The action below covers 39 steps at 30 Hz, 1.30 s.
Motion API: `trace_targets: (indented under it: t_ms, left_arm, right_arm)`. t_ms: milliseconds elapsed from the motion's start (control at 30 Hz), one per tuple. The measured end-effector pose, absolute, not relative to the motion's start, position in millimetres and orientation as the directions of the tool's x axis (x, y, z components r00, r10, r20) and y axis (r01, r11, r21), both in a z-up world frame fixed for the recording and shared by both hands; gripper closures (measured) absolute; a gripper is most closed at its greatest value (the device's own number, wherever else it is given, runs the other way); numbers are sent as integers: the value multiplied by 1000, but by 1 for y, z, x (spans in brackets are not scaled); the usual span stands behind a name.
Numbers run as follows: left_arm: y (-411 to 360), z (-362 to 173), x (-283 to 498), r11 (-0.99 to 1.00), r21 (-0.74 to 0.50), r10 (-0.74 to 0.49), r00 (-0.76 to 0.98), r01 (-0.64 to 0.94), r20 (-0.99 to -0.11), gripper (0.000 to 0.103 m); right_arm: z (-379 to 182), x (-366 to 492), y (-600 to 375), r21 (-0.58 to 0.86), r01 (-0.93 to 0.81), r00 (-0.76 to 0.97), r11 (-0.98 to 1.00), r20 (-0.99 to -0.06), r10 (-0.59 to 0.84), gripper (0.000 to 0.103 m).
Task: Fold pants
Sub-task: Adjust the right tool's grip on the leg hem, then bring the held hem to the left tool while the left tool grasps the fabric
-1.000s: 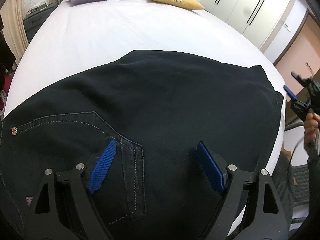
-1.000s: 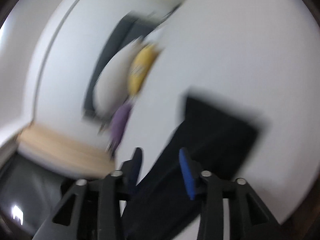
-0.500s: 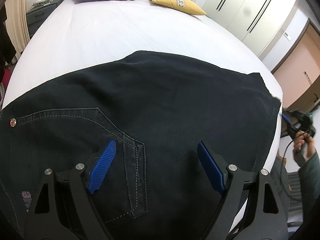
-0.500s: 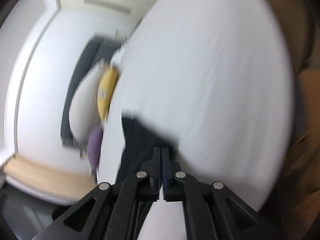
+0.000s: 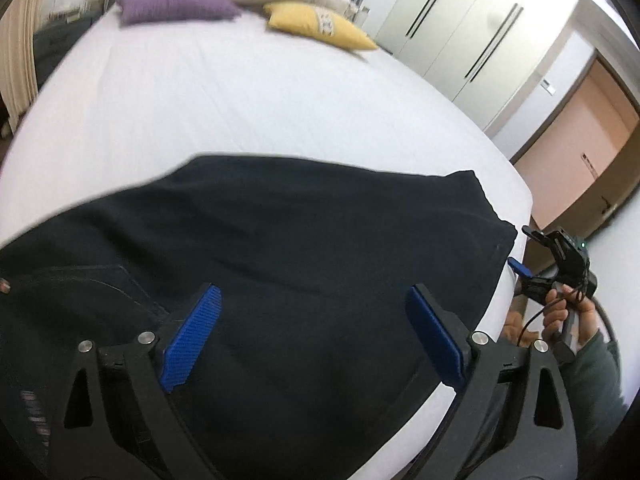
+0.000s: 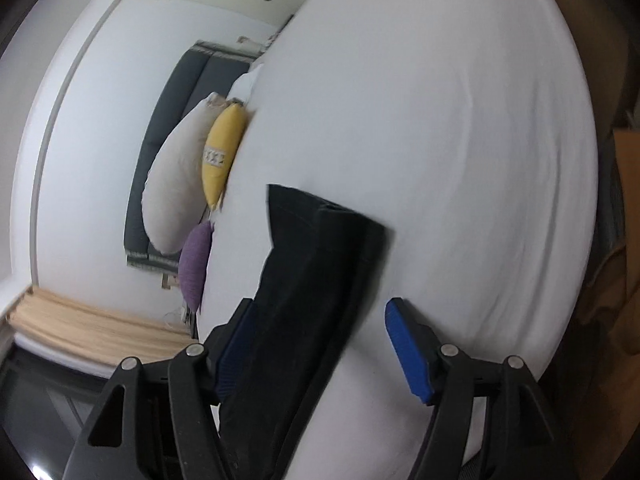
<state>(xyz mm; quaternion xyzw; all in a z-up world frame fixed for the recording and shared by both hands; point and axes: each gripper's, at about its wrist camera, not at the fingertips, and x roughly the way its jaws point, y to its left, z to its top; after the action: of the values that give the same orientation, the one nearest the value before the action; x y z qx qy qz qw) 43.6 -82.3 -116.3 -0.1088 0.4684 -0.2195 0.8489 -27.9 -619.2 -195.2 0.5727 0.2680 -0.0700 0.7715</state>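
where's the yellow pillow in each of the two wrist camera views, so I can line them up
Left wrist view: the yellow pillow lies at top centre, at the far end of the bed, right of the purple pillow.
Right wrist view: the yellow pillow sits left of centre, turned on end, above the purple pillow.
Shared landmark: the black pants, spread on the white bed in both.

pants (image 5: 280, 280) cut off lower left, pocket blurred

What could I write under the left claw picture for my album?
Open left claw hovers over black pants on a white bed, pillows behind.
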Motion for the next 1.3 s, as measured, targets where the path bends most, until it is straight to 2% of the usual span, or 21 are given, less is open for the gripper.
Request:
trace_targets:
  t_ms: [167, 233, 467, 533, 600, 700, 967, 1100, 1200, 1300]
  left_arm:
    - [-111, -124, 61, 854, -413, -517, 427, 315, -742, 9]
    - [-118, -130, 66, 850, -419, -523, 409, 320, -748, 9]
    - [-136, -155, 75, 838, -447, -539, 343, 314, -769, 9]
    - [-138, -159, 74, 840, -438, -534, 346, 320, -771, 9]
    - [-136, -162, 72, 840, -437, -533, 345, 322, -772, 9]
    - [-134, -165, 72, 840, -439, -535, 345, 320, -771, 9]
    - [-123, -173, 75, 814, -501, -580, 348, 294, -737, 9]
    - [-116, -177, 74, 807, -512, -589, 349, 293, -729, 9]
    - [-116, -180, 74, 801, -525, -598, 351, 288, -720, 9]
    - [-108, -177, 75, 781, -566, -624, 354, 264, -697, 9]
  right_arm:
    - [-201, -70, -638, 879, 381, 865, 286, -448, 226, 33]
    - [-202, -67, -643, 896, 357, 874, 263, -420, 244, 33]
    - [-194, -53, -649, 897, 336, 878, 287, -408, 250, 33]
    - [-192, -51, -648, 887, 339, 870, 313, -422, 256, 42]
    - [-195, -48, -648, 868, 367, 847, 335, -461, 264, 67]
    - [-204, -47, -648, 860, 394, 837, 323, -481, 260, 93]
    - [-197, -44, -641, 824, 420, 828, 380, -519, 212, 96]
    - [-171, -39, -624, 765, 423, 820, 485, -552, 155, 97]
    - [-127, -24, -580, 648, 341, 807, 681, -574, 141, 97]
    - [-87, -11, -480, 372, 85, 770, 924, -614, 176, 96]
